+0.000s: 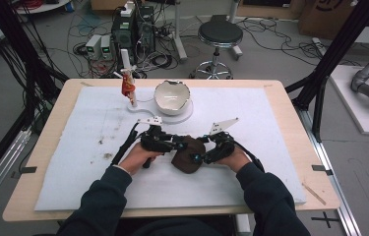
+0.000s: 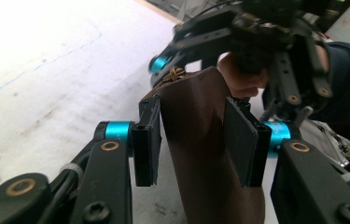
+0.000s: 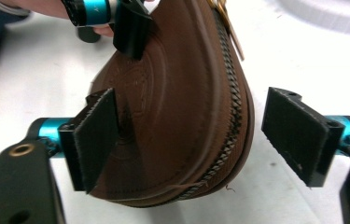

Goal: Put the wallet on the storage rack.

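A person stands at the counter (image 1: 49, 196) with a gripper in each hand, both meeting over a dark brown, rounded leather pouch with a zip along its edge (image 1: 188, 155), which sits near the middle of the white mat (image 1: 88, 142).

The left gripper (image 2: 196, 140) has its jaws partly closed on the pouch, one pad (image 2: 147, 140) flat against each side, so that end looks secured. The right gripper (image 3: 200, 140) stands wide open around the other end: its near pad (image 3: 95, 135) lies against or just beside the leather, while the far pad (image 3: 298, 133) is well clear of the zip edge (image 3: 231, 126), so it holds nothing.

By my reading the pouch is braced, and the zip, as far as I can see it, is shut. Opening it appears to be what is left; the brass-coloured pull (image 3: 231, 28) sits at the far end, untouched. A white bowl (image 1: 172, 97) waits behind.
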